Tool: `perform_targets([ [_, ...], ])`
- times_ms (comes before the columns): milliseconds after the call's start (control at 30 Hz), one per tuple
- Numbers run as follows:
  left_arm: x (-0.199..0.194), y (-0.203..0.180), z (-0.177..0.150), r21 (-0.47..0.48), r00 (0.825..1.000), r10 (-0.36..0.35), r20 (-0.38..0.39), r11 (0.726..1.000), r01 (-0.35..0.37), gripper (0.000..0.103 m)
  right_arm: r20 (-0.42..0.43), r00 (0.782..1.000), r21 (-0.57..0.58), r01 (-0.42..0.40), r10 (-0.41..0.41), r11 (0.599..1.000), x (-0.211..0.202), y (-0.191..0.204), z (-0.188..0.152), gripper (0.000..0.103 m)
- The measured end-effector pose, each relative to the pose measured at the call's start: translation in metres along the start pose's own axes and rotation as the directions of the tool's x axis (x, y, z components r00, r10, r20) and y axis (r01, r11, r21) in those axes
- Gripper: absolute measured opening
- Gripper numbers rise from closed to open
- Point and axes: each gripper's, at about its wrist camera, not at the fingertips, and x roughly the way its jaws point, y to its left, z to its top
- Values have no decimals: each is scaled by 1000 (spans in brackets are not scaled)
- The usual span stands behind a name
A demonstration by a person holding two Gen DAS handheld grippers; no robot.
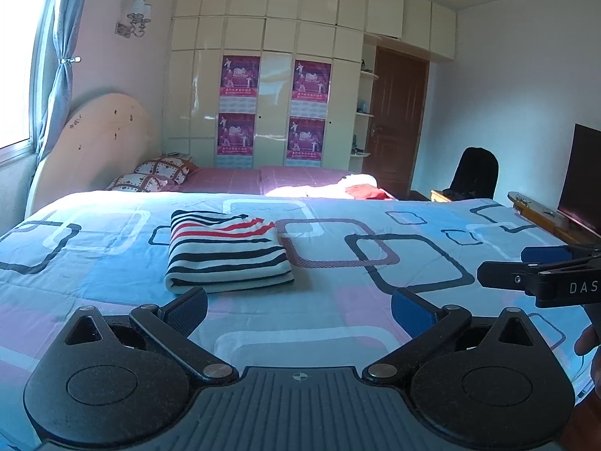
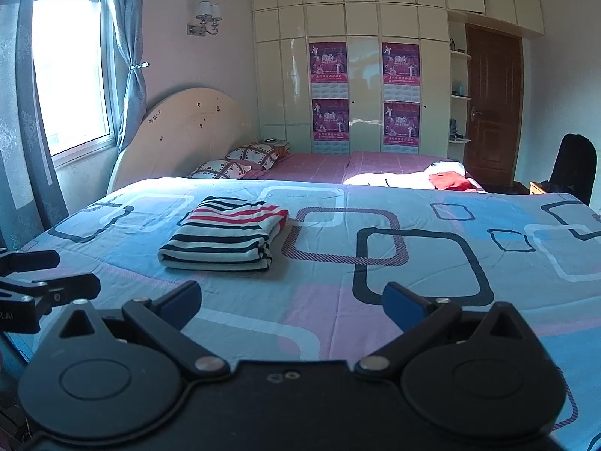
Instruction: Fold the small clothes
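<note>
Left claw [image 1: 299, 306]: jaws spread wide, holding nothing, poised above the near edge of the bed quilt [image 1: 375, 274]. Right claw [image 2: 292, 302]: likewise wide open and empty, just beside the left one. Striped garment [image 1: 227, 250], folded into a neat rectangle, lies flat on the quilt at 11 o'clock from both claws, untouched. Farther off at 1 o'clock: loose red-and-white clothes [image 1: 357, 188].

Folded striped garment [image 2: 225, 233] on quilt [image 2: 375, 263]
</note>
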Motion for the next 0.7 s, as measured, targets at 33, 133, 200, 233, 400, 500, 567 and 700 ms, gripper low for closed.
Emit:
perform_targets([
  [33,0,0,1,1,1000,-1,-1,1000,1,103,-2,1000,0,-1,1,1000,0,0,-1,103],
  [133,0,1,1,1,1000,-2,-2,1000,2,103,-6,1000,-2,-4,4,1000,1,-1,-2,103],
  [200,1,1,1,3,1000,-1,-3,1000,1,103,-8,1000,-3,-6,6,1000,2,0,-2,103],
  [233,1,1,1,3,1000,-1,-2,1000,1,103,-9,1000,-4,-6,5,1000,3,-1,-2,103],
  [400,1,1,1,3,1000,0,-4,1000,0,103,-8,1000,-4,-8,8,1000,3,0,-2,103],
  [500,1,1,1,3,1000,-1,-4,1000,1,103,-11,1000,-5,-10,10,1000,5,0,-2,103],
  [567,1,1,1,3,1000,-1,-4,1000,1,103,-11,1000,-6,-11,11,1000,6,1,-2,103],
  [700,2,1,1,2,1000,0,-6,1000,0,103,-13,1000,-6,-12,12,1000,6,1,-2,103],
])
